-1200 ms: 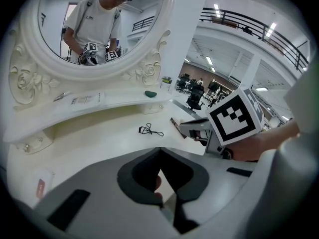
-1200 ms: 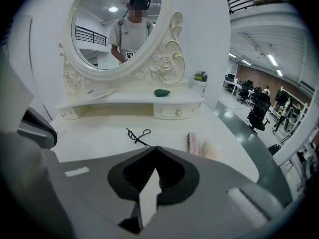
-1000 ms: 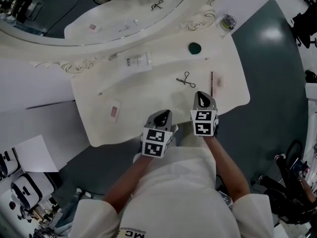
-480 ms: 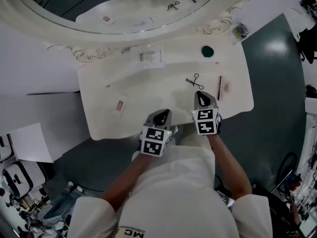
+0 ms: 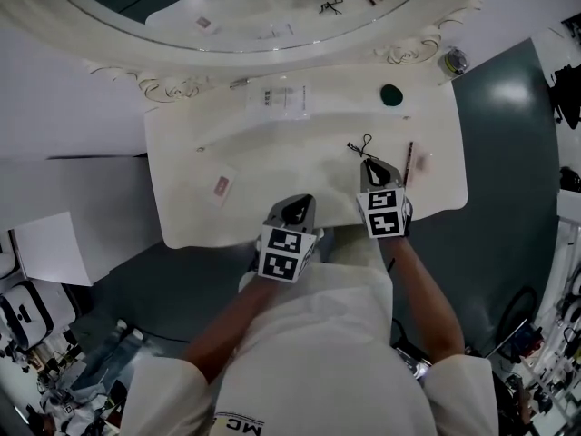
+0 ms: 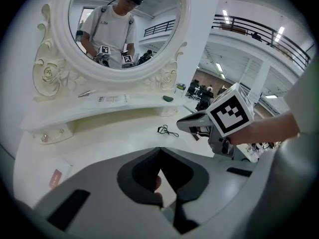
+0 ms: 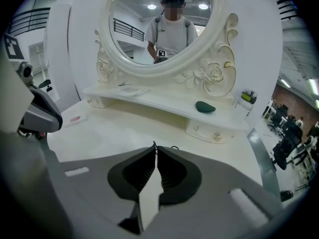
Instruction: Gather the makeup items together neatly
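**A:** From the left: a small pink-marked sachet (image 5: 221,186) lies alone on the dressing table (image 5: 186,212), well apart from the rest.

**B:** And the left gripper (image 5: 298,203)?

**A:** It hangs over the front edge, jaws pressed together, nothing in them. The right gripper (image 5: 369,163) is likewise closed and empty, its tips just beside the black wire curler (image 5: 361,147).

**B:** What could go wrong?

**A:** I'd guess closed tips would only shove that light curler along, not pick it up. A careless sweep could also roll the slim pencil (image 5: 409,163), just to the right, off the near edge.

**B:** How do they lie?

**A:** The pencil's long axis runs front to back, one end towards the mirror (image 5: 272,12), the other towards the person. The curler lies slantwise. It is too small to tell which end is its handle.
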`<move>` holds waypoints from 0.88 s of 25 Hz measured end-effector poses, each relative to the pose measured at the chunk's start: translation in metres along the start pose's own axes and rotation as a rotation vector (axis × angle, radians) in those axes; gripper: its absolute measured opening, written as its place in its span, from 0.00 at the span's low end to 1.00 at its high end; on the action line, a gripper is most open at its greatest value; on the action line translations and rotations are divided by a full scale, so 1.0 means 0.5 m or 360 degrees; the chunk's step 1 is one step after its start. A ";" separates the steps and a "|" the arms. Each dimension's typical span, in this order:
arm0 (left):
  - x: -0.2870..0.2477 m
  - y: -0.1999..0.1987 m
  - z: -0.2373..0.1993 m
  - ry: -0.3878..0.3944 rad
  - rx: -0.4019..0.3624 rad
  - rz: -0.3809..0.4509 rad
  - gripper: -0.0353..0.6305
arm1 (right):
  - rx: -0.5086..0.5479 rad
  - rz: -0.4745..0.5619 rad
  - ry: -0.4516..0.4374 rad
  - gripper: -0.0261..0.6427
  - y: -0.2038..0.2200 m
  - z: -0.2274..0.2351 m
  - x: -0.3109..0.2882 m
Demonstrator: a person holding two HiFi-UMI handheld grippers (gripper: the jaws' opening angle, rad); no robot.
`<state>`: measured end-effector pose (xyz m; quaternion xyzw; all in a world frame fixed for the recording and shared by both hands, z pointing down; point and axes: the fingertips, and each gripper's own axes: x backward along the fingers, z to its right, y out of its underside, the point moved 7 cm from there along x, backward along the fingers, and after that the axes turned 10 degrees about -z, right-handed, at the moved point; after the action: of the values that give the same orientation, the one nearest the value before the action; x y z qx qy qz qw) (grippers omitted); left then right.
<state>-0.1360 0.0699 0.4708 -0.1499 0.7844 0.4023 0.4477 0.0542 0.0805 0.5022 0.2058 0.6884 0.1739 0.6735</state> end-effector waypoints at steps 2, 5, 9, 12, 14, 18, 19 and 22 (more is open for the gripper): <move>-0.003 -0.002 -0.002 0.0002 0.0011 -0.0007 0.05 | 0.0028 -0.0037 -0.0053 0.05 -0.003 0.001 -0.010; -0.006 -0.009 -0.007 0.0003 0.0029 -0.0017 0.05 | 0.0066 -0.0084 -0.0108 0.05 -0.010 0.006 -0.022; -0.016 -0.010 -0.008 0.0004 0.0047 -0.0027 0.05 | 0.0137 -0.0120 -0.0147 0.05 -0.014 0.021 -0.036; -0.020 -0.014 -0.008 0.0005 0.0061 -0.0038 0.05 | 0.0248 -0.0148 -0.0173 0.06 -0.018 0.034 -0.046; -0.023 -0.016 -0.008 0.0004 0.0070 -0.0041 0.05 | 0.0323 -0.0171 -0.0203 0.07 -0.022 0.039 -0.054; -0.028 -0.014 -0.002 0.0008 0.0087 -0.0054 0.05 | 0.0506 -0.0266 -0.0294 0.07 -0.023 0.043 -0.067; -0.029 -0.013 -0.001 0.0009 0.0090 -0.0057 0.05 | 0.0558 -0.0293 -0.0312 0.08 -0.021 0.044 -0.070; -0.031 -0.010 0.000 0.0004 0.0098 -0.0063 0.05 | 0.0701 -0.0341 -0.0346 0.08 -0.017 0.047 -0.078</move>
<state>-0.1243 0.0647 0.4812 -0.1520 0.7939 0.3688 0.4589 0.0774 0.0521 0.5303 0.2907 0.6510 -0.0755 0.6971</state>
